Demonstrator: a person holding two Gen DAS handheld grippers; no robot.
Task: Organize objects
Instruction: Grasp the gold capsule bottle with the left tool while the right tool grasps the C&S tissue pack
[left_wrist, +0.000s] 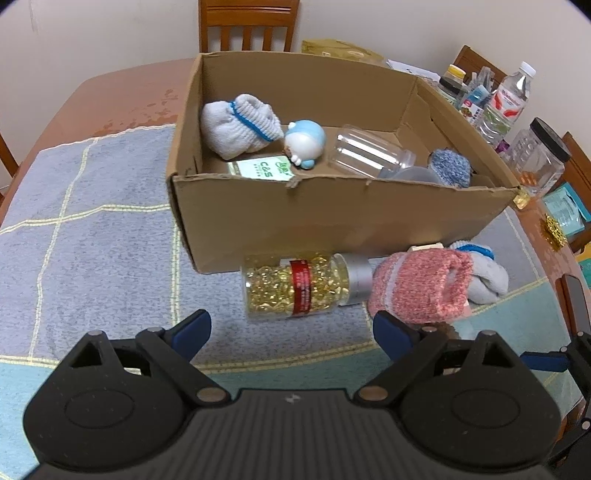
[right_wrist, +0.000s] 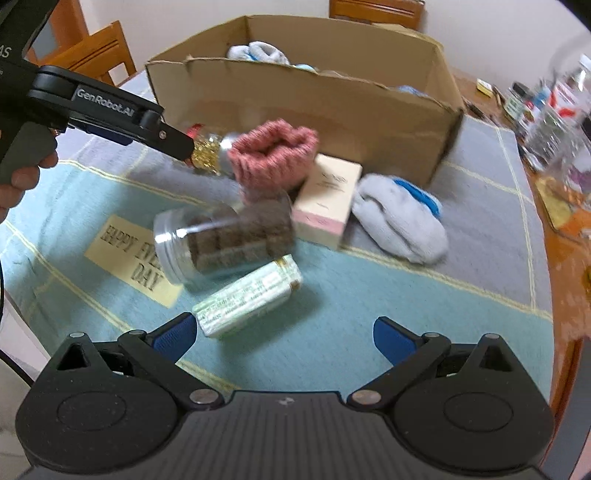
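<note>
A: Where do we find the things to sort?

B: Most lie on the mat (right_wrist: 332, 332) before the box (left_wrist: 332, 221). In the left wrist view, the capsule bottle (left_wrist: 295, 284) lies on its side just at the box's front wall, silver cap at 3 o'clock, touching the pink sock (left_wrist: 421, 288). A grey sock (left_wrist: 487, 284) sits past that, again at 3 o'clock.

A: And from the right wrist view?

B: We see a brown-filled jar (right_wrist: 225, 240) on its side at the centre. A green pack (right_wrist: 247, 302) lies at its 6 o'clock, touching it or nearly so. A cream carton (right_wrist: 328, 199) is at its 2 o'clock, the grey sock beyond that. A card (right_wrist: 129, 258) with lettering lies at the jar's 9 o'clock.

A: What sits in the box?

B: A grey sock bundle (left_wrist: 240, 125), a blue-and-white toy (left_wrist: 306, 142), an empty clear jar (left_wrist: 369, 151), a blue knit ball (left_wrist: 450, 166) and a green-printed packet (left_wrist: 262, 170).

A: Our tongs?

B: The left gripper (left_wrist: 291, 332) is spread wide and empty, hanging just short of the bottle. The right gripper (right_wrist: 284, 336) is spread too, holding nothing; the pack's near end lies just beside its left finger (right_wrist: 173, 338).

A: Beyond the mat?

B: Bottles and jars (left_wrist: 509, 107) crowd the table (left_wrist: 122, 92) at the box's 2 o'clock.
</note>
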